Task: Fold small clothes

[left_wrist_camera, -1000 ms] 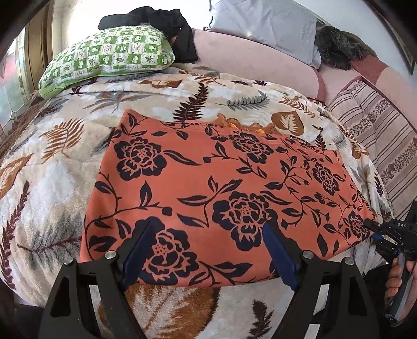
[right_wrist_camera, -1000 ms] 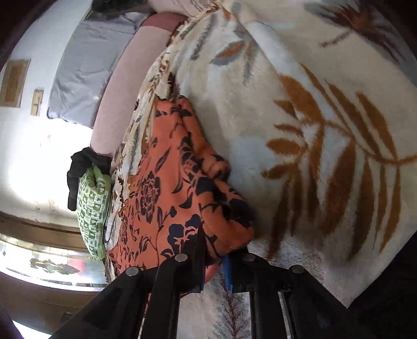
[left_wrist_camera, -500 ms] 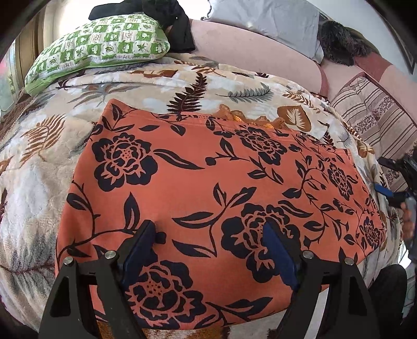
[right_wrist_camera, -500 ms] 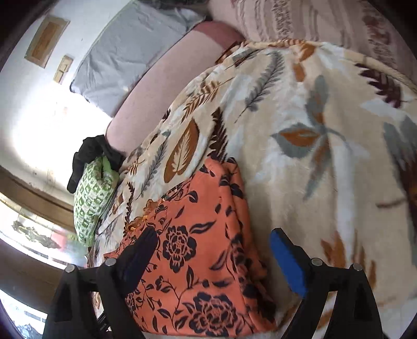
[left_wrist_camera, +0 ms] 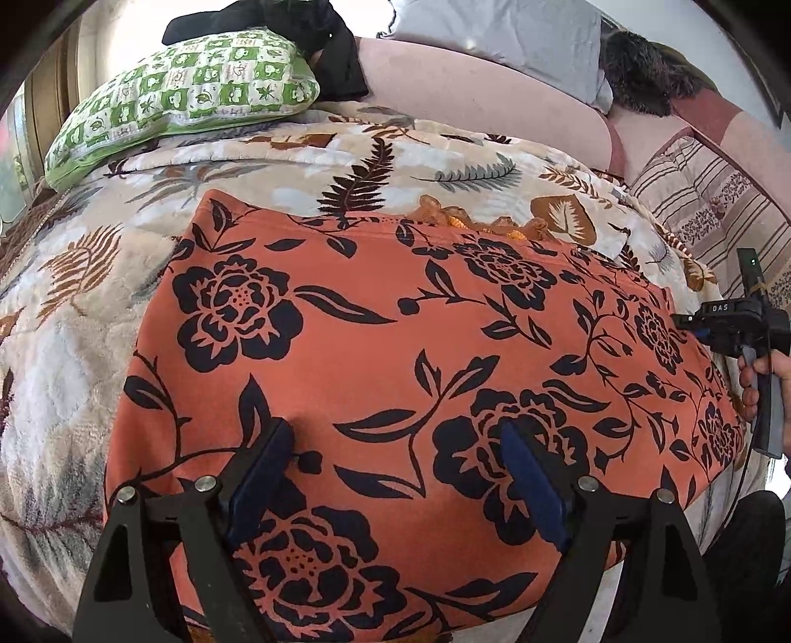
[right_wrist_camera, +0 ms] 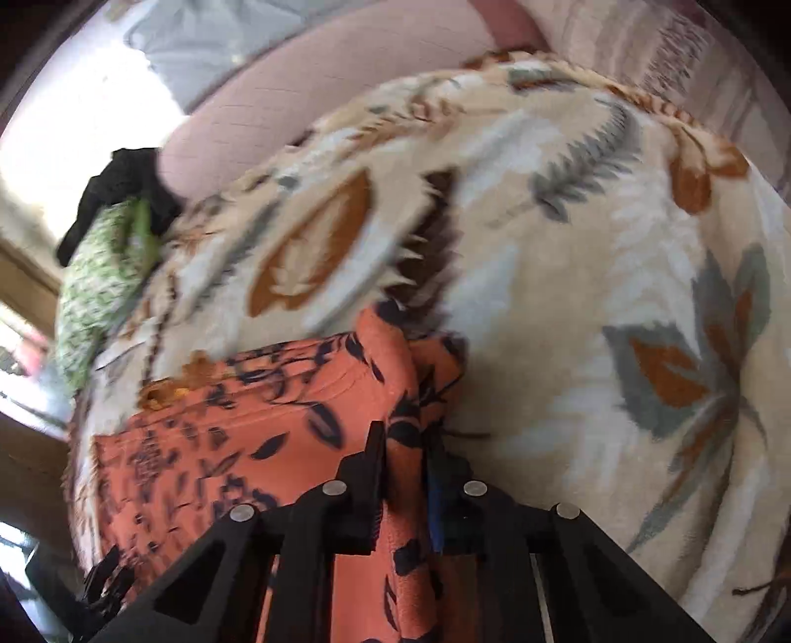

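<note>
An orange garment with black flowers (left_wrist_camera: pixel 395 356) lies spread flat on a leaf-print blanket (left_wrist_camera: pixel 74 321). My left gripper (left_wrist_camera: pixel 395 460) stands open over the garment's near part, its blue pads (left_wrist_camera: pixel 262 470) low on the cloth with nothing pinched. At the garment's right edge a hand (left_wrist_camera: pixel 761 376) holds my right gripper (left_wrist_camera: pixel 692 324). In the right wrist view that gripper (right_wrist_camera: pixel 405 442) is closing its jaws, and a raised fold of the orange garment (right_wrist_camera: pixel 257 445) is pinched between them.
A green patterned pillow (left_wrist_camera: pixel 188 104) with a black garment (left_wrist_camera: pixel 316 29) behind it lies at the far left. A pink bolster (left_wrist_camera: pixel 469 84), a grey pillow (left_wrist_camera: pixel 494 29) and a striped cushion (left_wrist_camera: pixel 717 212) line the back and right. Blanket (right_wrist_camera: pixel 568 247) stretches right of the garment.
My right gripper let go of the garment's bunched corner, moved along its right edge and closed on the edge again. My left gripper sank closer to the cloth, still open.
</note>
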{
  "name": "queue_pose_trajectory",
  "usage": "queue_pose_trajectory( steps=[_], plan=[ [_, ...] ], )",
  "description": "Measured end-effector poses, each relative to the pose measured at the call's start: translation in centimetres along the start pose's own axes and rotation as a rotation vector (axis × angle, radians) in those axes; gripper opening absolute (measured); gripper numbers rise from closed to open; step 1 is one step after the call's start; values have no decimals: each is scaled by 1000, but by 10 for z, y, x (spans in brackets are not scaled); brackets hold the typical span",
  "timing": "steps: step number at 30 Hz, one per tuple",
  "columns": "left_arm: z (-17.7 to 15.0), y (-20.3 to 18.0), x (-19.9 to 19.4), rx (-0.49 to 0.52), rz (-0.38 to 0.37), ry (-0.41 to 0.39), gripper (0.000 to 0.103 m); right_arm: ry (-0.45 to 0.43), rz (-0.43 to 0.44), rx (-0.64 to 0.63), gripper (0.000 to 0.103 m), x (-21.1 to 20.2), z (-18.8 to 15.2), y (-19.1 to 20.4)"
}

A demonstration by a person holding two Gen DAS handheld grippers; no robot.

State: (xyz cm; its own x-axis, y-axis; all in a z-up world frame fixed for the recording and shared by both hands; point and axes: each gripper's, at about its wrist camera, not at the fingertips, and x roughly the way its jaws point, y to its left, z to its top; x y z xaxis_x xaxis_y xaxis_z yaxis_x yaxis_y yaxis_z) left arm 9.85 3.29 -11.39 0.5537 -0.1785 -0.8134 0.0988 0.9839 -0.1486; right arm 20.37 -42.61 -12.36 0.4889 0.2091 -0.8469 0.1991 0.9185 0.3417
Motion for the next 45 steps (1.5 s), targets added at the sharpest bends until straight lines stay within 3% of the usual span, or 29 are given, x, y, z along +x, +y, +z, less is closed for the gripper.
queue_pose_trajectory(
  steps=[3, 5, 6, 7, 10, 13, 16, 18, 19, 20, 22, 25, 31, 34, 35, 37, 38, 40, 43, 44, 45],
  plan=[
    [0, 1, -3, -6, 6, 8, 87, -51, 43, 5, 21, -19, -6, 5],
    [0, 3, -6, -28, 1, 17, 87, -52, 5, -34, 51, -34, -8, 15],
    [0, 4, -8, -37, -6, 19, 87, -72, -29, -38, 83, -44, -10, 18],
    [-1, 4, -11, -43, -12, 19, 87, -126, -54, -46, 86, -58, -15, 22],
    [-4, 5, -18, -50, -10, 24, 87, -209, -52, -93, 86, -97, -29, 39],
    [-9, 6, -28, -47, -5, 19, 87, -200, 81, -145, 86, -119, -51, 67],
    [-15, 12, -42, -50, -10, 3, 87, -106, 255, -193, 87, -104, -73, 83],
    [-21, 27, -55, -97, -30, -15, 87, -28, 190, -154, 87, -73, -81, 73],
    [-25, 40, -62, -149, -42, -26, 87, 19, 116, -90, 87, -54, -86, 58],
    [-30, 56, -68, -220, -61, -37, 87, 66, 106, -9, 87, -37, -91, 41],
    [-41, 89, -75, -381, -118, -38, 87, -19, 159, -1, 87, -45, -99, 35],
    [-57, 126, -68, -581, -194, 8, 87, 11, 101, -115, 87, -41, -105, 49],
    [-69, 136, -48, -764, -397, 95, 86, 15, 130, -96, 93, -38, -105, 47],
    [-68, 137, -45, -783, -385, 81, 86, 15, 128, -124, 94, -39, -104, 50],
    [-70, 141, -42, -812, -387, 84, 83, 14, 130, -127, 94, -39, -105, 50],
    [-70, 148, -42, -839, -365, 71, 40, 12, 142, -121, 96, -39, -104, 49],
    [-68, 150, -43, -810, -317, 71, 7, 13, 145, -118, 96, -39, -104, 49],
    [-63, 144, -59, -753, -250, 8, 7, 16, 148, -117, 96, -39, -104, 49],
    [-52, 114, -80, -551, -69, -84, 7, 22, 155, -124, 96, -38, -103, 48],
    [-54, 109, -69, -532, -44, -43, 7, 23, 156, -126, 96, -38, -103, 48],
    [-60, 112, -47, -553, -42, 53, 7, 24, 156, -127, 96, -38, -103, 48]
  ],
)
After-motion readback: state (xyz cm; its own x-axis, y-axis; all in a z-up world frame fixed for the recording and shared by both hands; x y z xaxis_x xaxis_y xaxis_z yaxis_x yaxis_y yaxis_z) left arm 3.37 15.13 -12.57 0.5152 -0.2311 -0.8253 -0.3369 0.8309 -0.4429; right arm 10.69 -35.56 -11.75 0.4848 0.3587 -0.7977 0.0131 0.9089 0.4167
